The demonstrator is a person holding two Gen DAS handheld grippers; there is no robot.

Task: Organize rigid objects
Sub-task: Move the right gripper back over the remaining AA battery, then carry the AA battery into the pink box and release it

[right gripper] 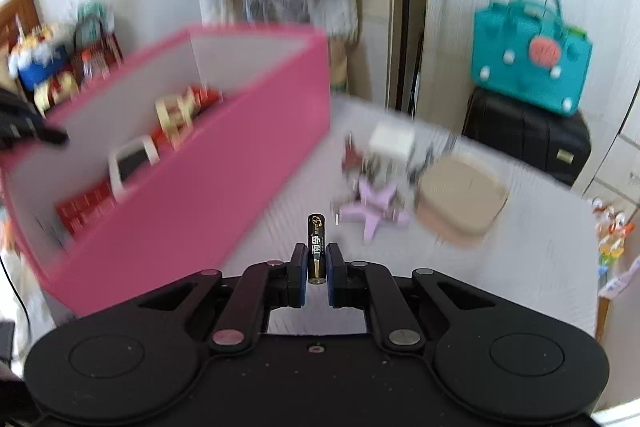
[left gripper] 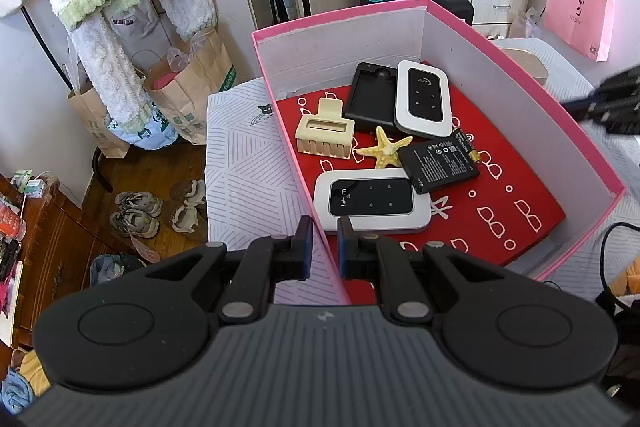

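My left gripper [left gripper: 325, 247] is shut on the near side wall of the pink box [left gripper: 520, 75], whose thin edge runs between the pads. On the box's red lining lie two white Wi-Fi routers [left gripper: 372, 201], a black cover [left gripper: 370, 95], a cream hair claw [left gripper: 324, 133], a yellow starfish [left gripper: 384, 149] and a flat black battery [left gripper: 440, 163]. In the right wrist view my right gripper [right gripper: 317, 263] is shut on a small black cylindrical battery [right gripper: 316, 231], held above the white tabletop to the right of the pink box [right gripper: 224, 155].
On the table right of the box lie a purple starfish [right gripper: 376, 205], a beige square case [right gripper: 460, 195], a white cube [right gripper: 392, 141] and small blurred items. A teal bag [right gripper: 532, 55] sits on a black suitcase [right gripper: 528, 139] behind. Paper bags [left gripper: 192, 95] and shoes [left gripper: 136, 213] are on the floor.
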